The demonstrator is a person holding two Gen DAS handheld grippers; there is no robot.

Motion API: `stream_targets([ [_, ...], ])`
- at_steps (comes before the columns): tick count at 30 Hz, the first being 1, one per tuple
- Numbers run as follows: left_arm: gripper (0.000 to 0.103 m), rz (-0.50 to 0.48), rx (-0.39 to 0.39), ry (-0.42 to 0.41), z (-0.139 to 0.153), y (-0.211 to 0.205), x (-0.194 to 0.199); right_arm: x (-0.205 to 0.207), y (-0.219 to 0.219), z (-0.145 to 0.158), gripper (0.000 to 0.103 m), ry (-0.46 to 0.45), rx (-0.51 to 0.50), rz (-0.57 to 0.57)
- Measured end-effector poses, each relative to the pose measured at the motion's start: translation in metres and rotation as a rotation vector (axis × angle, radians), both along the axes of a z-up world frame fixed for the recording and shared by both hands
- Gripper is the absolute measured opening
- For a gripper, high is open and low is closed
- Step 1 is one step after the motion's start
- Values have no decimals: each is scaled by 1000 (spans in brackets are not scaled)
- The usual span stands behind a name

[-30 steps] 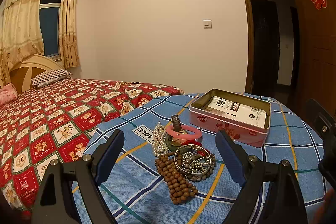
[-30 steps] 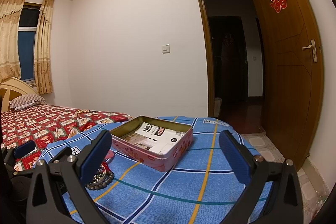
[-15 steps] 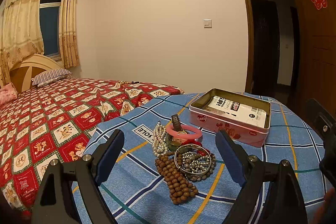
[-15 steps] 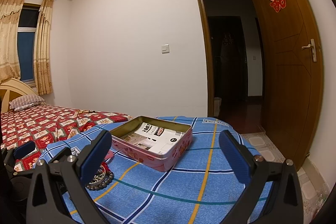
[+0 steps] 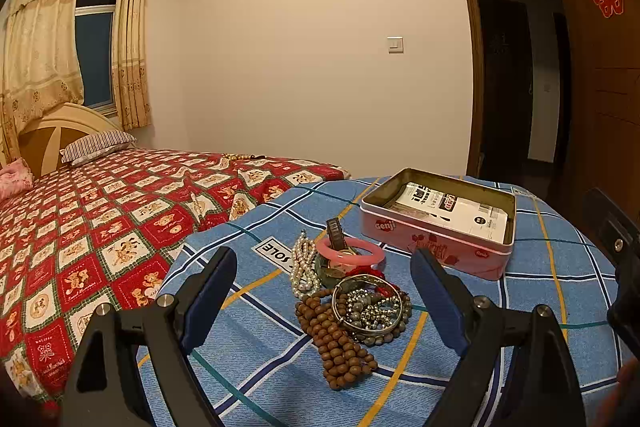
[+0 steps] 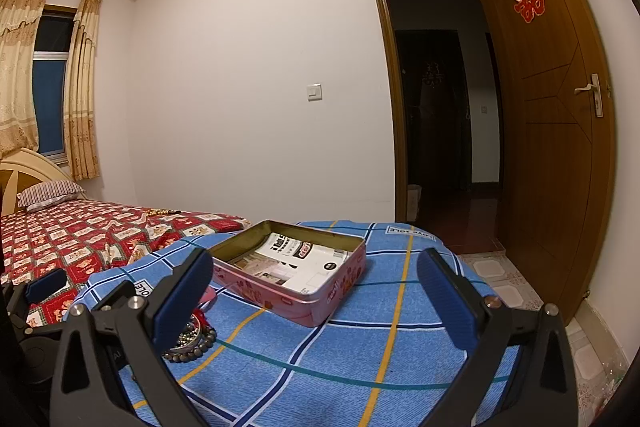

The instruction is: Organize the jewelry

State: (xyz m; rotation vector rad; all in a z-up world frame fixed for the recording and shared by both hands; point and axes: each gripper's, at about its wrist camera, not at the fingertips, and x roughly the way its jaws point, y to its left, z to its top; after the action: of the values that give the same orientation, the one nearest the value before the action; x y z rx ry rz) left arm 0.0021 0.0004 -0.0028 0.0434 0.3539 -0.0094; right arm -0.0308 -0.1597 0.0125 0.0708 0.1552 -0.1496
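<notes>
A jewelry pile lies on the blue checked cloth [image 5: 256, 359]: a pink bangle [image 5: 350, 251], a pearl strand [image 5: 304, 267], brown wooden beads [image 5: 334, 339], and a metal bangle [image 5: 368, 305] over grey beads. An open pink tin [image 5: 438, 243] with white cards inside stands behind the pile. My left gripper [image 5: 324, 301] is open, with the pile between its fingers. My right gripper [image 6: 316, 301] is open and empty in front of the pink tin [image 6: 296, 271]. Part of the beads [image 6: 192, 341] shows by its left finger [image 6: 180, 303].
A bed with a red patterned cover [image 5: 92, 227] lies to the left. An open wooden door [image 6: 552, 131] and a dark doorway [image 6: 436, 99] are at the right. The tiled floor [image 6: 504, 275] drops off past the cloth's right edge.
</notes>
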Motion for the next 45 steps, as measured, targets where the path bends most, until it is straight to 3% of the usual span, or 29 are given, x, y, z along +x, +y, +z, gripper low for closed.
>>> stream_targets([
  [37,89,0,-3,3,-1,-2,-1,0,-2,0,103,7,3,-1],
  [45,89,-46,-40,21,-5,19,-5,5,-2,-6,103,38,15,13],
])
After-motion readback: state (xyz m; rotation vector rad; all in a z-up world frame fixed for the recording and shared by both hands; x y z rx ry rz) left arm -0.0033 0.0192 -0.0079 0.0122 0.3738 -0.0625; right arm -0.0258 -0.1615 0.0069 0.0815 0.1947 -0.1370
